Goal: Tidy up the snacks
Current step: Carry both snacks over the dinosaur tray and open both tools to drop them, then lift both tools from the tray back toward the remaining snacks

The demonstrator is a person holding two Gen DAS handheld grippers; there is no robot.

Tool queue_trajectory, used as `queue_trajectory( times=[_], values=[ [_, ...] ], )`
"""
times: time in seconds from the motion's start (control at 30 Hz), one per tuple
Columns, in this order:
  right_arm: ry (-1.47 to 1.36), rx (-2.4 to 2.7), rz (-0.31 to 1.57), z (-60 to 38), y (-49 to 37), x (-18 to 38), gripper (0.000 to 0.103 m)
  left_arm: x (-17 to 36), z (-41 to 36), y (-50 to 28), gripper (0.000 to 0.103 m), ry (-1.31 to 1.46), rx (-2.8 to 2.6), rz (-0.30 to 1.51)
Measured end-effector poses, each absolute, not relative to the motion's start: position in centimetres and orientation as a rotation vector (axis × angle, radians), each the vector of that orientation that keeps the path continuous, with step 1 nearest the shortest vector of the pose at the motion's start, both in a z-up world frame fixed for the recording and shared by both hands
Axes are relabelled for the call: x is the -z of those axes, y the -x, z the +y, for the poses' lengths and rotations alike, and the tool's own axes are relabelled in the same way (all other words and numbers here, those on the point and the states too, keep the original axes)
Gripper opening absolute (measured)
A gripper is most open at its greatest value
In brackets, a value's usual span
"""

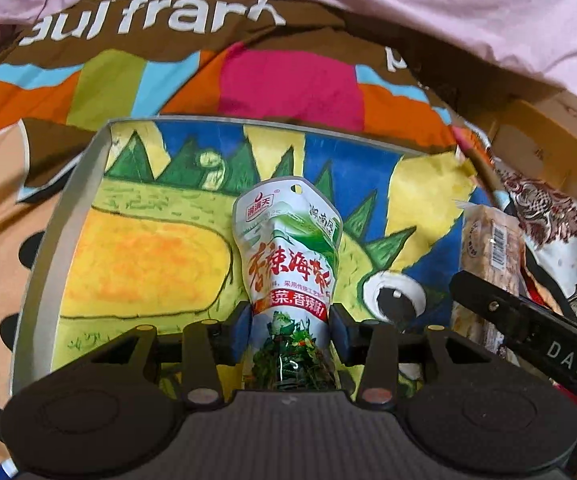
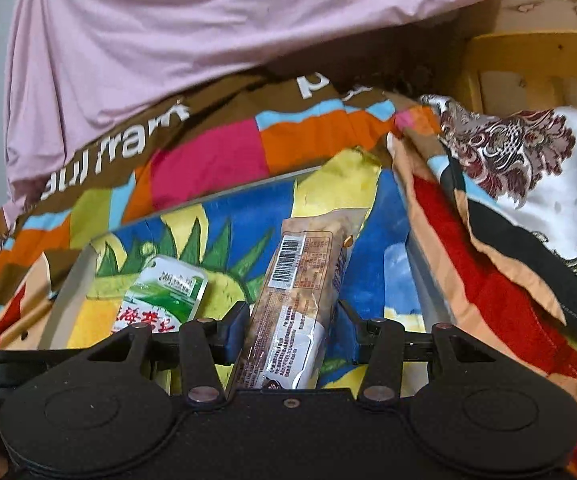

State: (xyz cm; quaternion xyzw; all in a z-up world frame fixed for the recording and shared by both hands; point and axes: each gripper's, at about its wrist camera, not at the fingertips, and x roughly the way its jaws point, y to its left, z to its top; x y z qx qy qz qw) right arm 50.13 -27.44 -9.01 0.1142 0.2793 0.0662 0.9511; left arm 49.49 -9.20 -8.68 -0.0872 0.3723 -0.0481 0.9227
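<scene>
Holding a light, crinkly seaweed pouch (image 1: pixel 288 264) by its lower body, the left gripper (image 1: pixel 291 330) pinches soft film. The right gripper (image 2: pixel 288 334) clamps a stiffer, slippery snack bar (image 2: pixel 302 296) mid-length at centre frame; I judge both crushable.

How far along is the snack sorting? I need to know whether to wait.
Nothing looks put down in the tray yet. In hand: the left gripper holds a seaweed pouch, the right gripper a wrapped biscuit bar, both over the tray. Left: setting both down.
</scene>
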Motion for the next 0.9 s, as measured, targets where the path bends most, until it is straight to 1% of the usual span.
queue_trajectory(
  times=[0.07,0.1,0.17,0.2,0.23,0.3,0.37,0.4,0.43,0.47,0.53,0.63,0.73,0.77,0.9],
  values=[
    [-0.225,-0.138,0.584,-27.3,-50.3,9.2,0.049,9.0,-9.2,-49.4,0.051,0.179,0.095,0.771],
    [-0.221,-0.139,0.590,-27.2,-50.3,9.2,0.051,9.1,-9.2,-49.4,0.051,0.181,0.094,0.773],
    [-0.210,-0.137,0.596,-27.1,-50.3,9.2,0.052,9.2,-9.2,-49.3,0.057,0.183,0.098,0.771],
    [-0.208,-0.138,0.599,-27.1,-50.3,9.2,0.056,9.2,-9.1,-49.3,0.059,0.186,0.099,0.773],
    [-0.203,-0.137,0.598,-27.1,-50.3,9.1,0.060,9.2,-9.0,-49.2,0.062,0.192,0.099,0.776],
    [-0.189,-0.133,0.591,-27.1,-50.1,8.8,0.064,9.2,-8.8,-49.1,0.064,0.204,0.101,0.782],
    [-0.179,-0.129,0.578,-27.2,-49.7,8.3,0.070,9.1,-8.5,-48.8,0.069,0.217,0.096,0.779],
    [-0.177,-0.129,0.565,-27.2,-49.4,7.9,0.074,8.9,-8.2,-48.7,0.070,0.230,0.098,0.773],
    [-0.175,-0.129,0.552,-27.2,-49.1,7.4,0.077,8.7,-7.9,-48.4,0.073,0.244,0.099,0.766],
    [-0.173,-0.129,0.533,-27.3,-48.7,6.8,0.079,8.5,-7.7,-48.2,0.076,0.256,0.099,0.760],
    [-0.164,-0.128,0.493,-27.3,-47.6,5.6,0.086,7.7,-7.2,-47.7,0.079,0.269,0.097,0.742],
    [-0.151,-0.131,0.419,-27.3,-45.6,3.5,0.095,6.5,-6.5,-46.6,0.086,0.282,0.091,0.703],
    [-0.147,-0.131,0.347,-27.4,-43.3,1.5,0.102,5.1,-5.5,-44.9,0.093,0.303,0.081,0.647],
    [-0.141,-0.132,0.324,-27.4,-42.4,0.8,0.102,4.5,-5.2,-44.2,0.096,0.313,0.076,0.626],
    [-0.108,-0.115,0.253,-27.2,-38.7,-1.3,0.102,2.3,-4.1,-41.2,0.102,0.316,0.052,0.537]
  ],
)
